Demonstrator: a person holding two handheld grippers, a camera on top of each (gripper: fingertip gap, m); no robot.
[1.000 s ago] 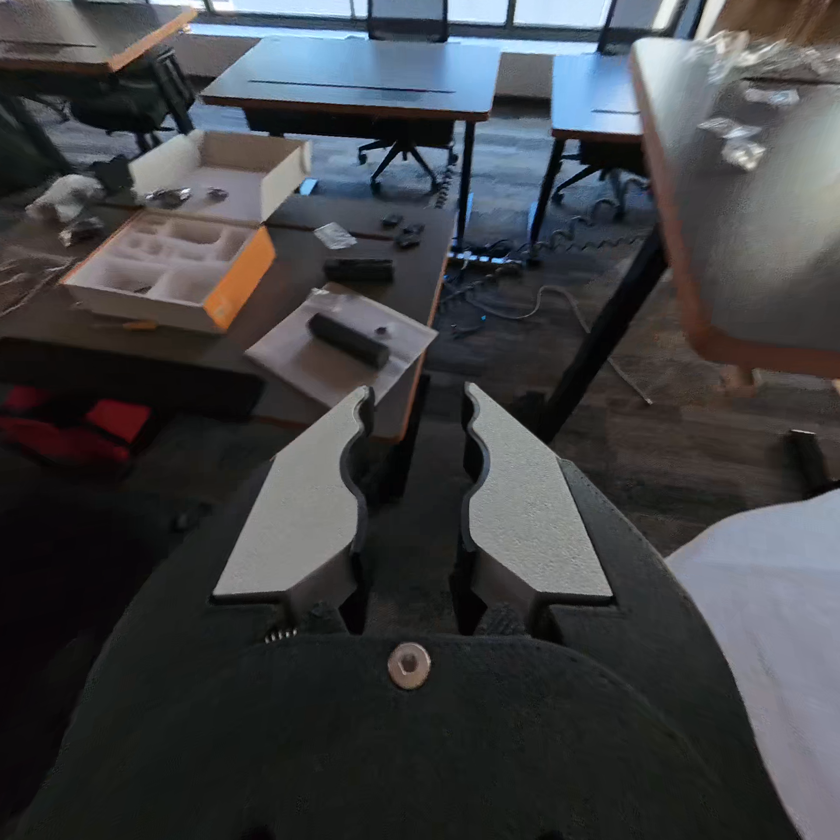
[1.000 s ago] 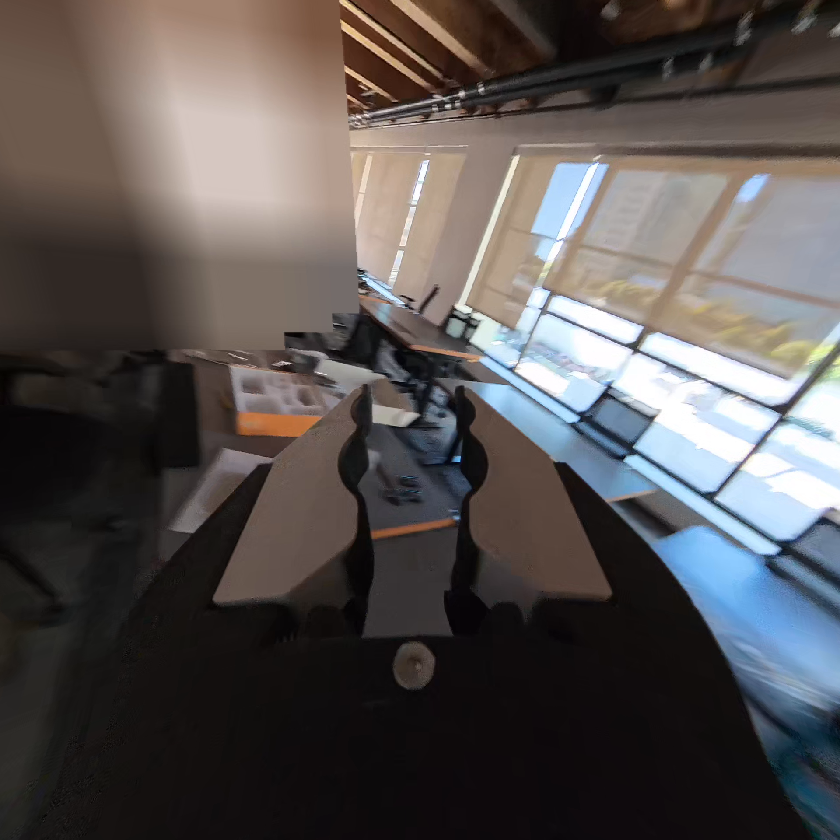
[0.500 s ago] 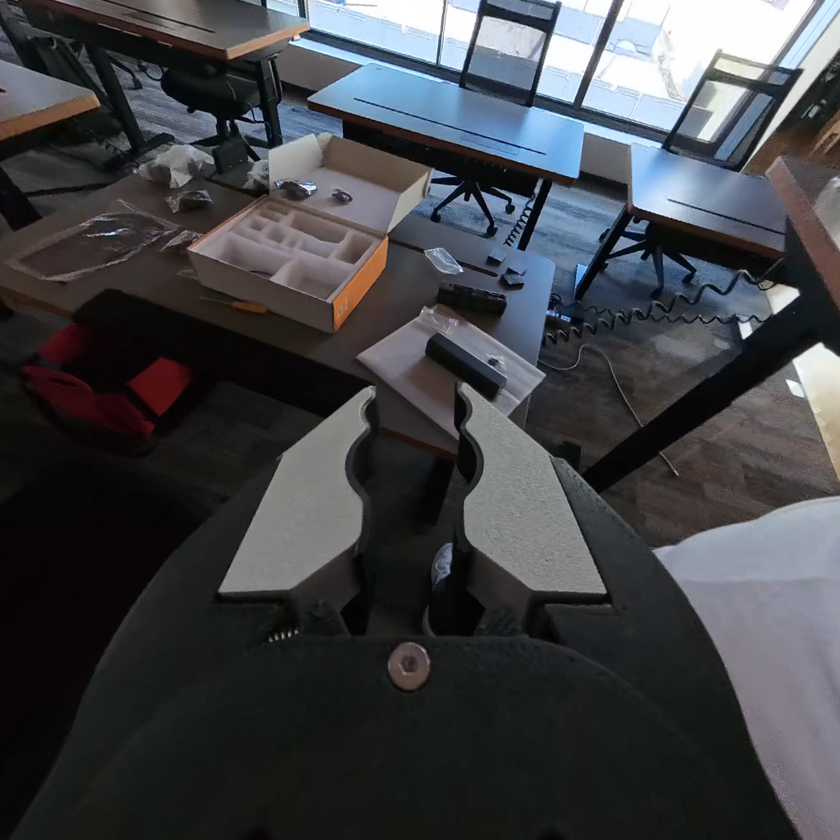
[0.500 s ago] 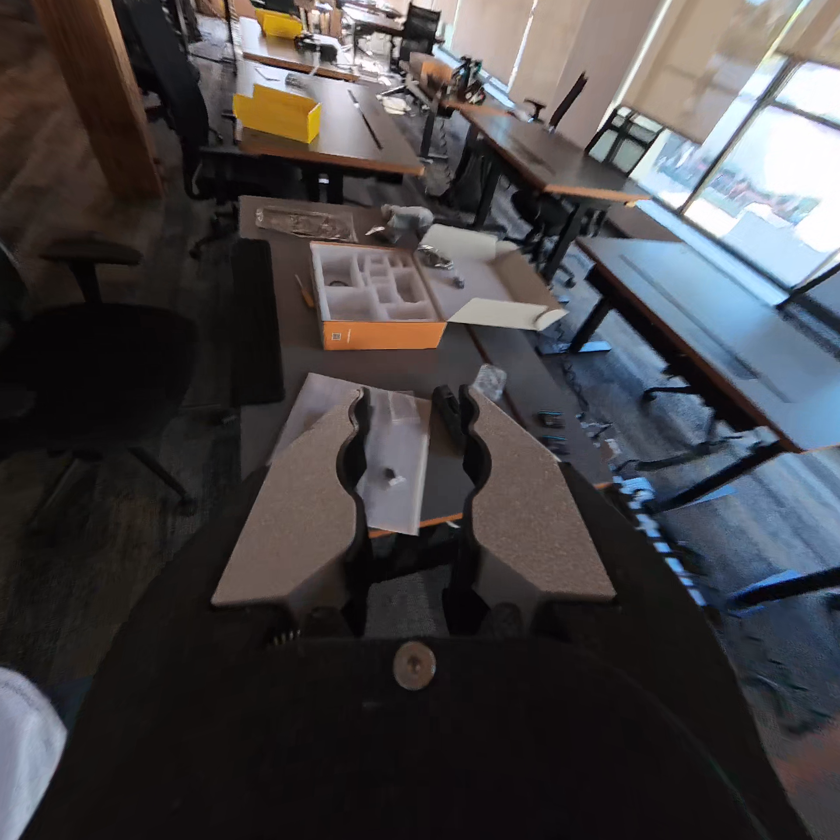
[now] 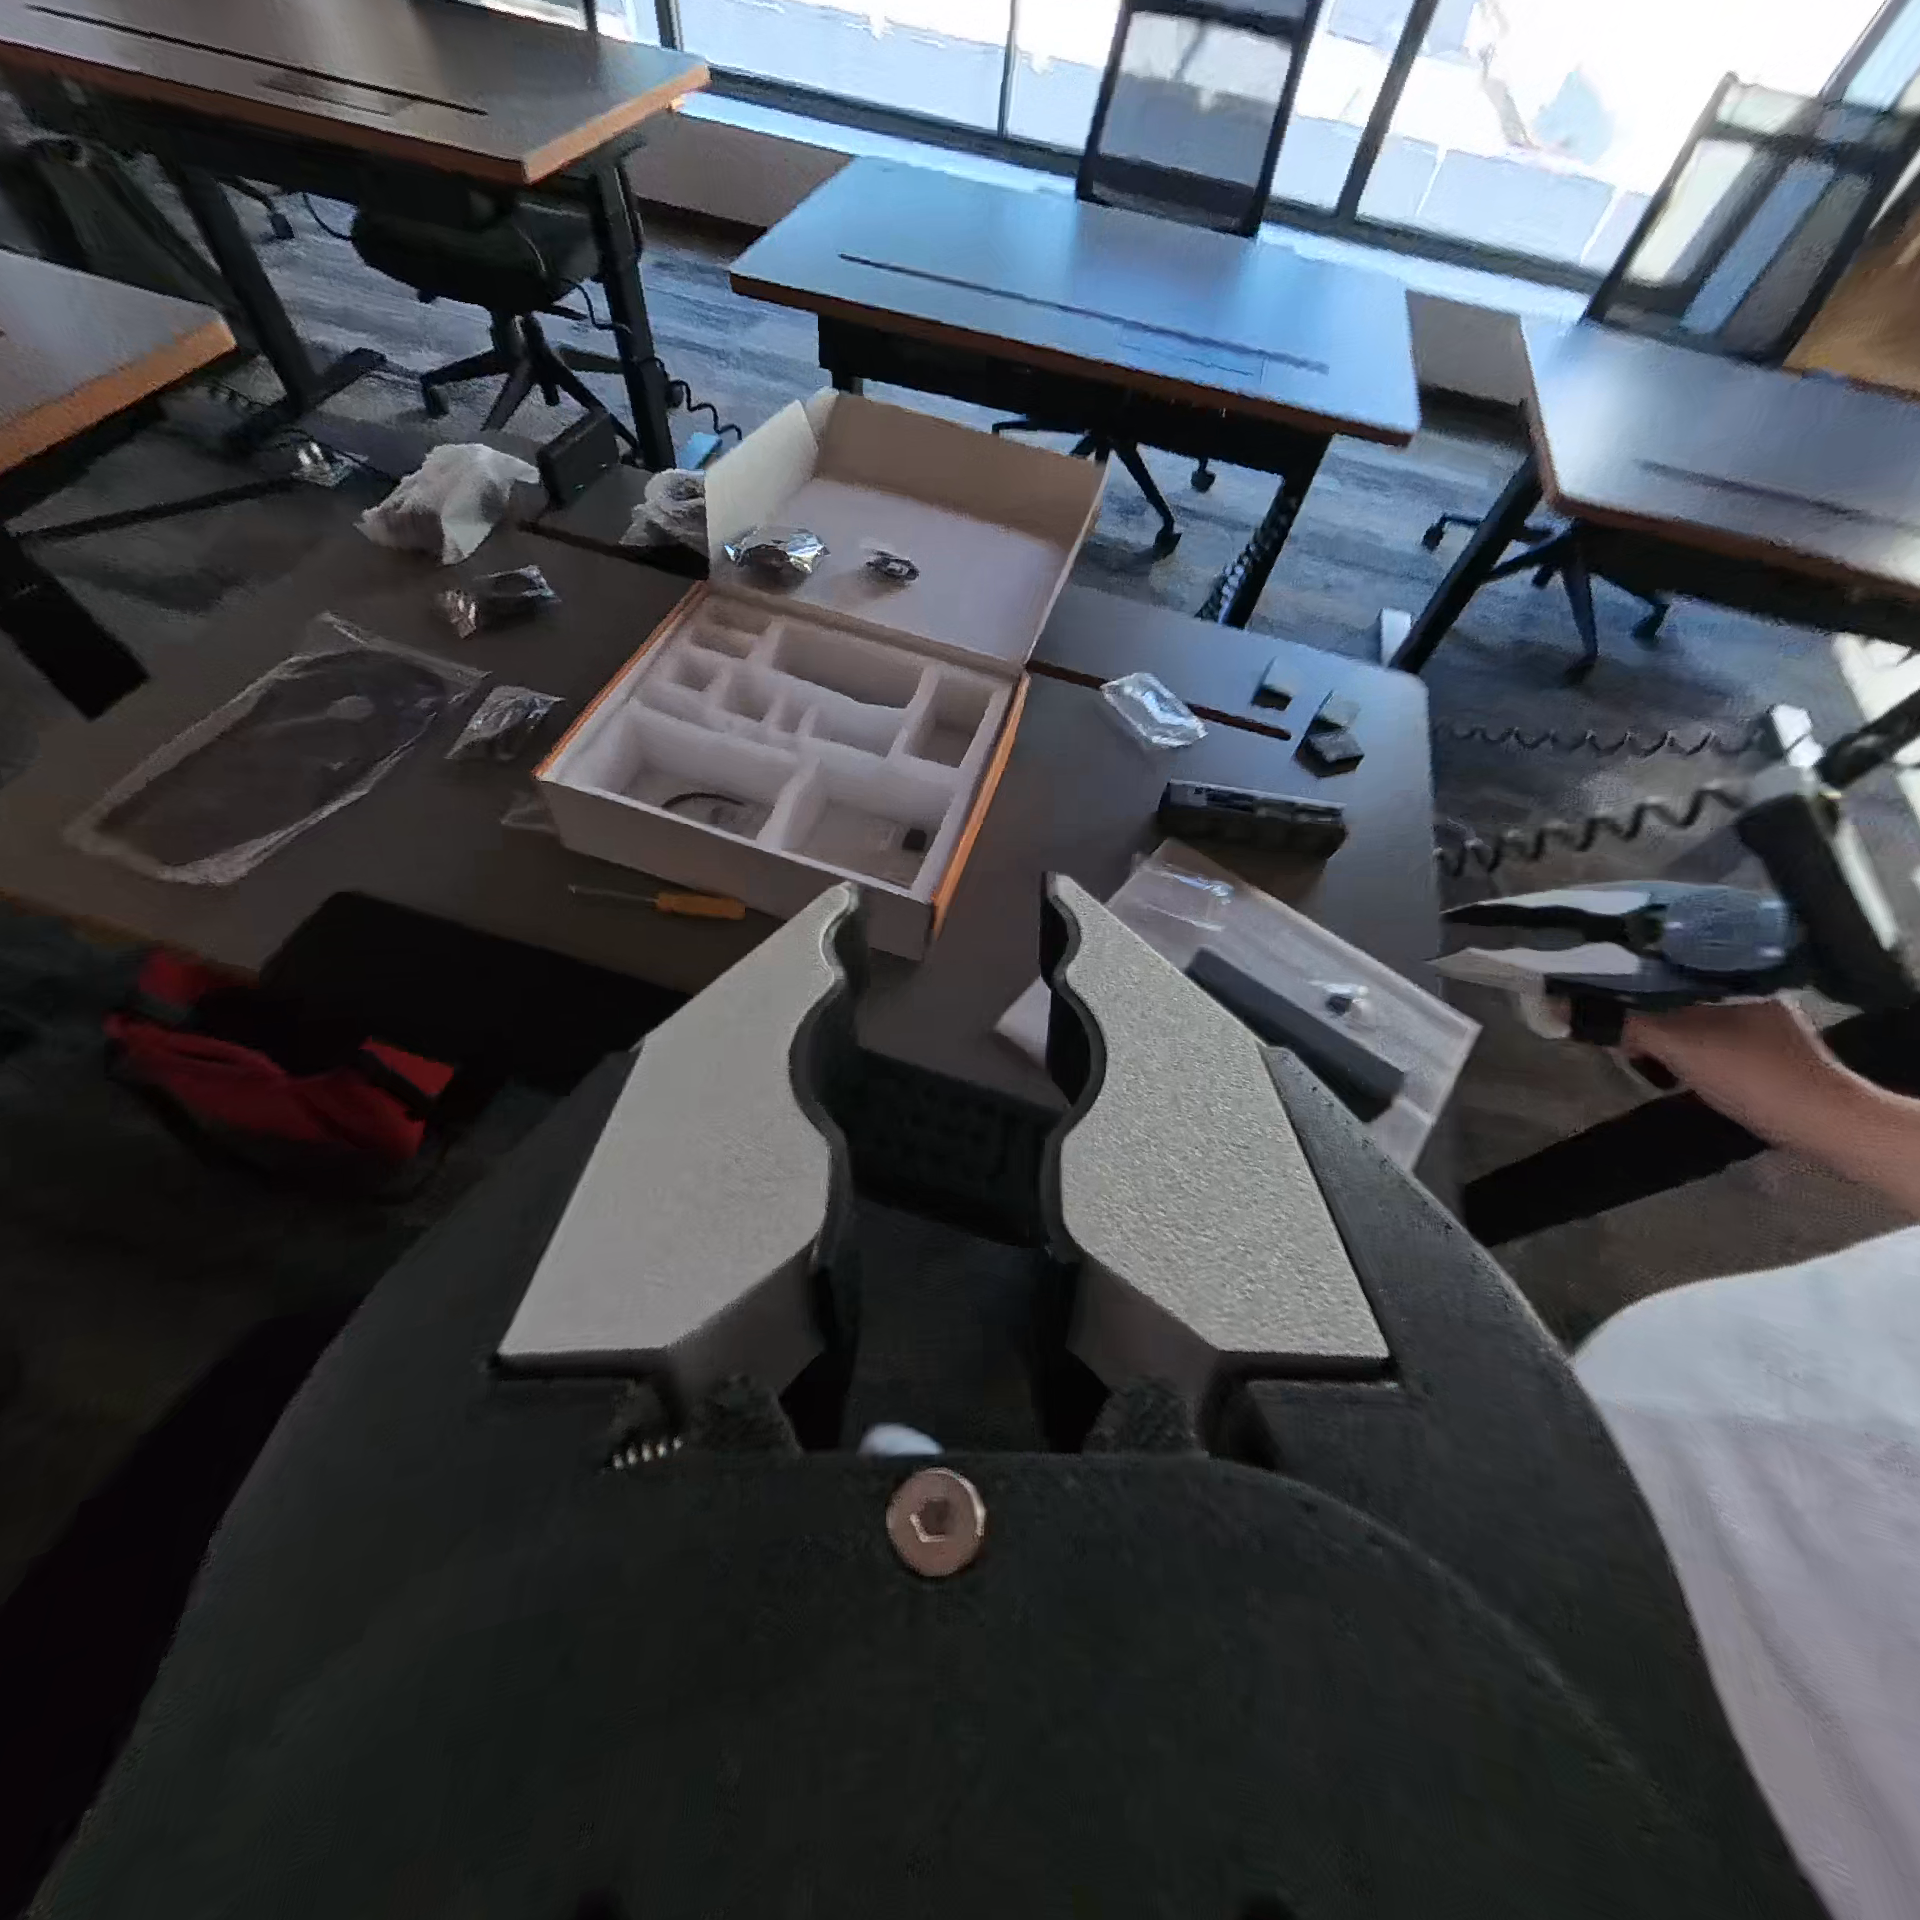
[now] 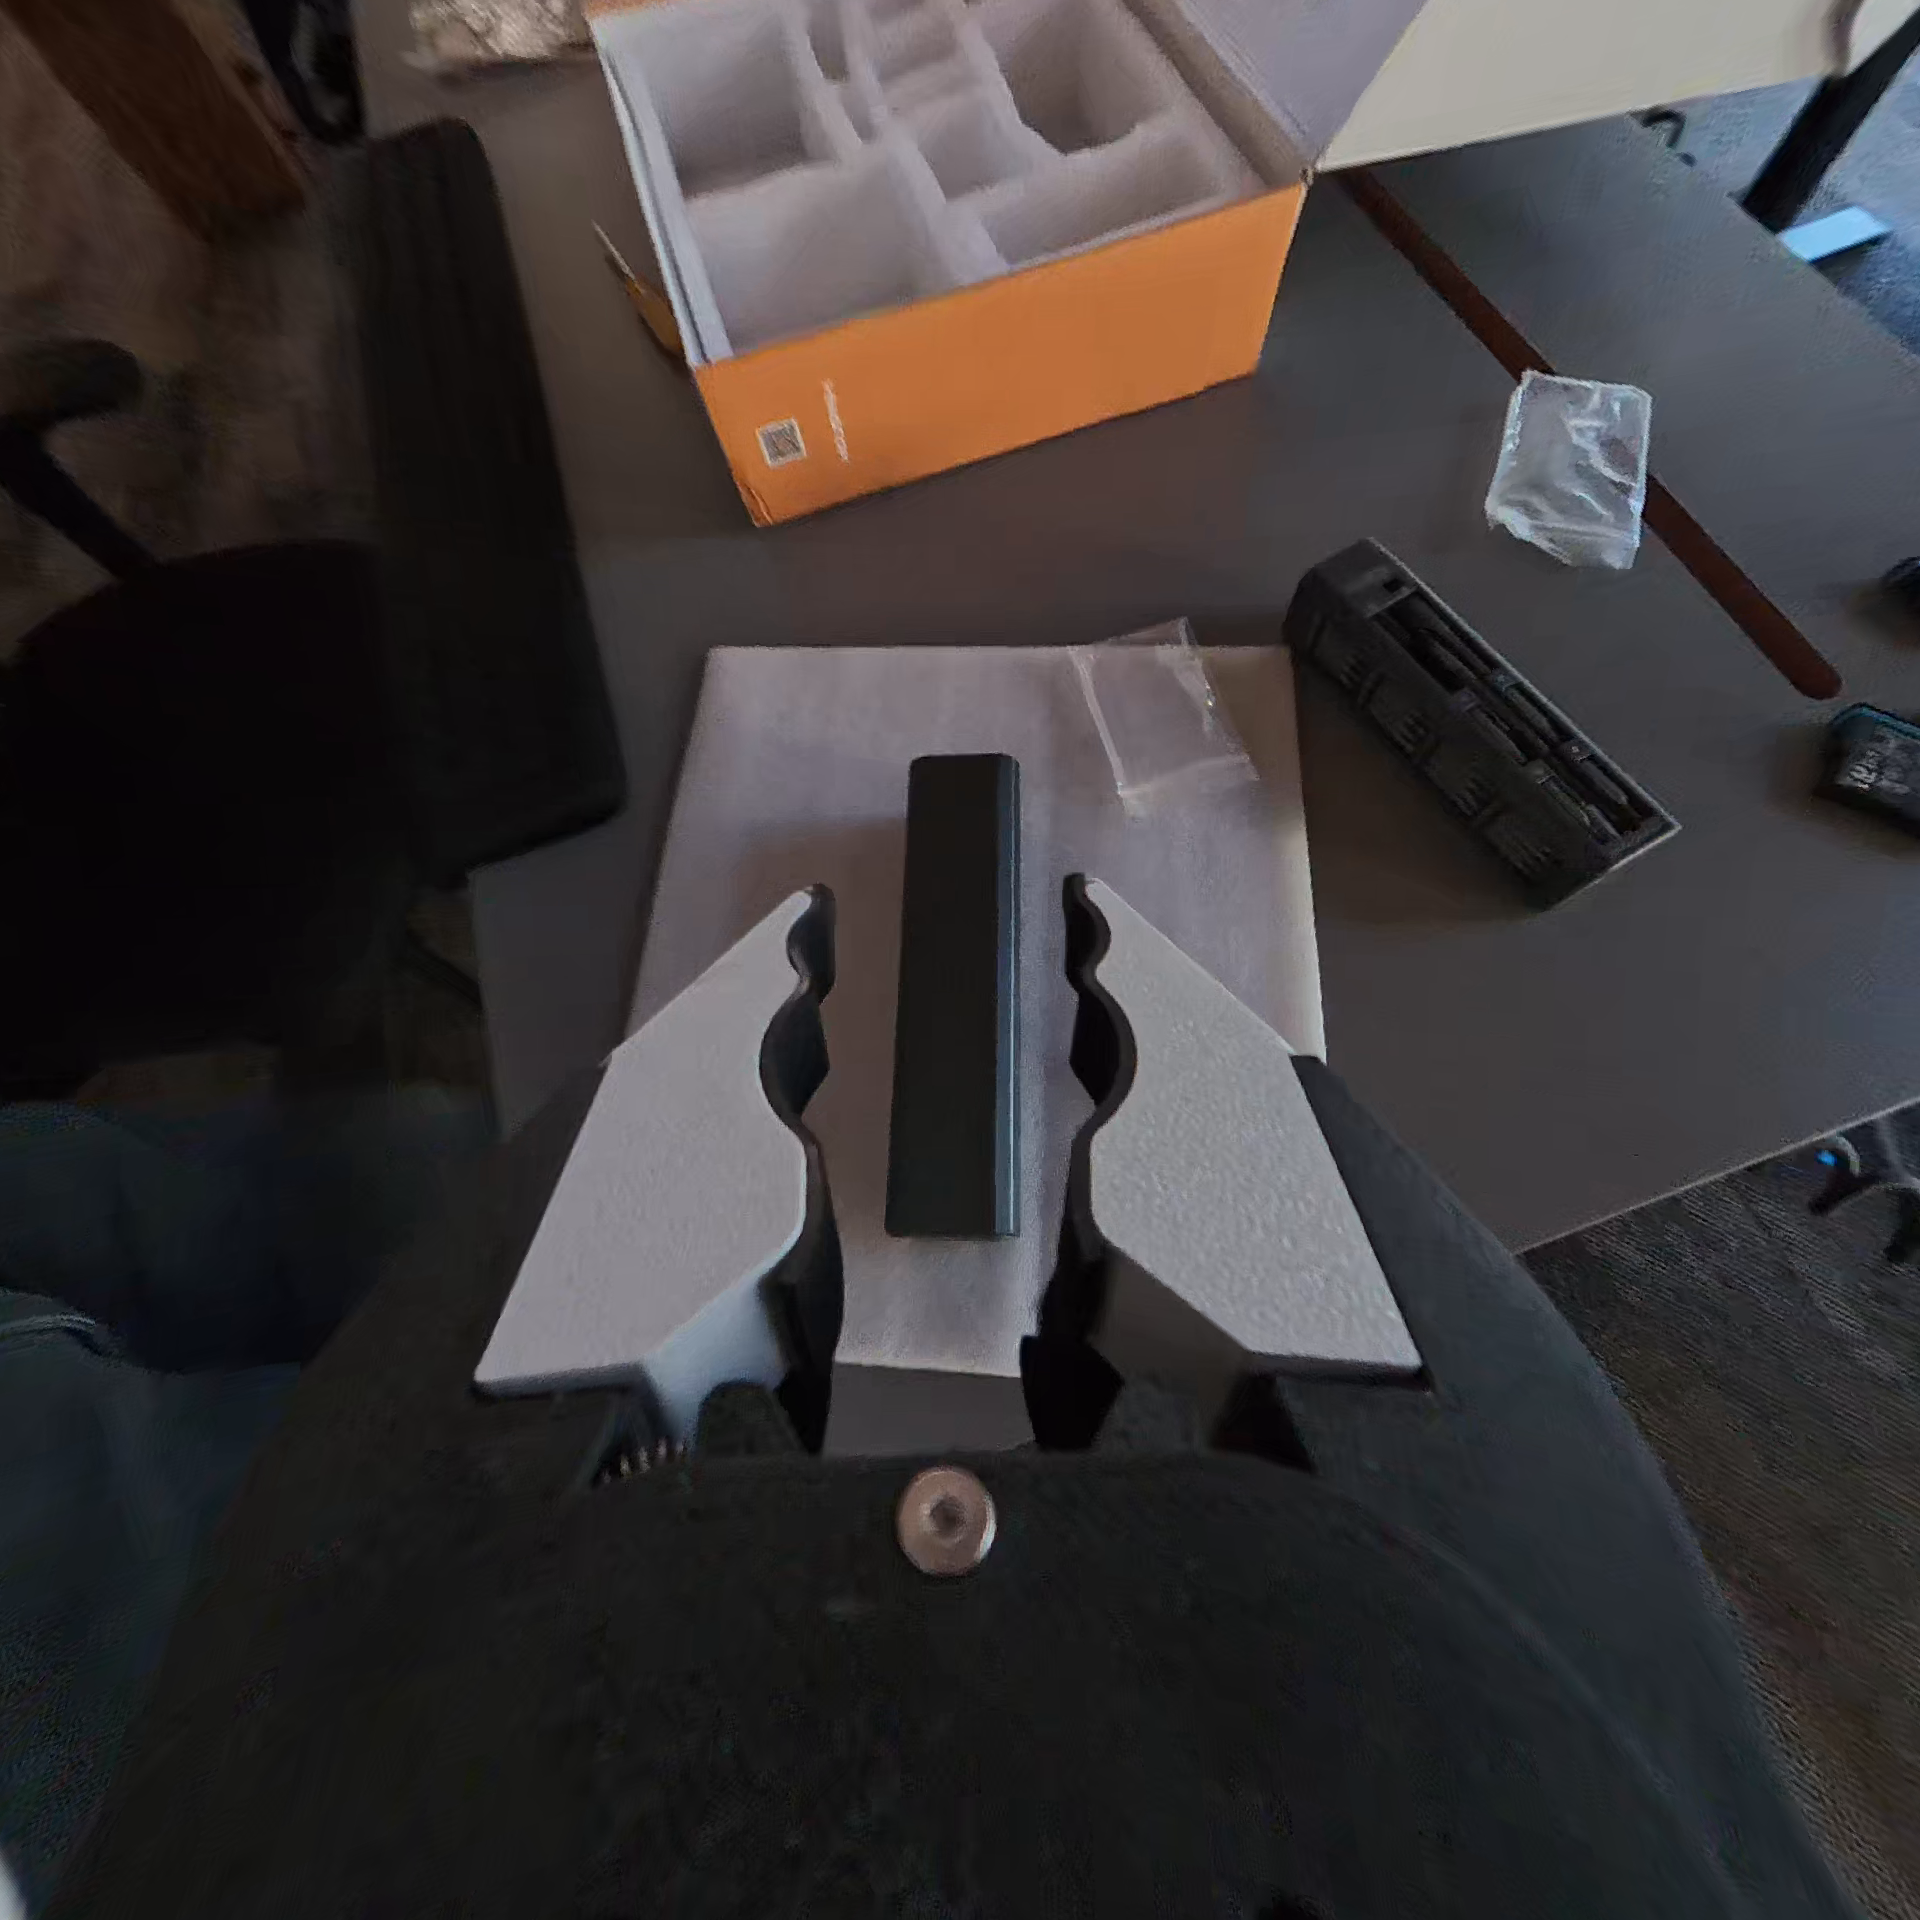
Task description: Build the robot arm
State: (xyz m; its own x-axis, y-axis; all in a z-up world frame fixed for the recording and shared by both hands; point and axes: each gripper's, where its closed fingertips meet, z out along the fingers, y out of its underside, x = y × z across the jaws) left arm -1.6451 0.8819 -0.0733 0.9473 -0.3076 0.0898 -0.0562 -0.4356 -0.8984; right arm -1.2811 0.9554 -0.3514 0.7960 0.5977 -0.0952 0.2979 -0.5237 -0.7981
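A long black bar point(image 6: 956, 997) lies on a white foam sheet point(image 6: 810, 769) on a dark table point(image 6: 1455, 935). My right gripper point(image 6: 948, 894) is open and empty, above the bar, with one finger on each side of its near half. The bar also shows in the left wrist view point(image 5: 1294, 1013), with my right gripper point(image 5: 1455, 940) just to its right. My left gripper point(image 5: 948, 914) is open and empty, held off the table's near edge, pointing at an open orange-sided box point(image 5: 966, 821) with white foam compartments.
The orange box point(image 6: 997, 353) stands beyond the foam sheet. A black tool case point(image 6: 1475, 727), a small clear bag point(image 6: 1569, 468) and a clear wrapper point(image 6: 1164, 717) lie to the right. A small screwdriver point(image 5: 665, 902), plastic bags point(image 5: 270, 758) and a red bag point(image 5: 270, 1081) are at left. Spacing between my two grippers at the tips: around 45 cm. From the right gripper's tips to the long black bar point(image 6: 956, 997) is close to 12 cm.
Both grippers have moved toward the table. My right gripper has swung down from facing the room to hover over the black bar. The left view now looks more squarely at the box.
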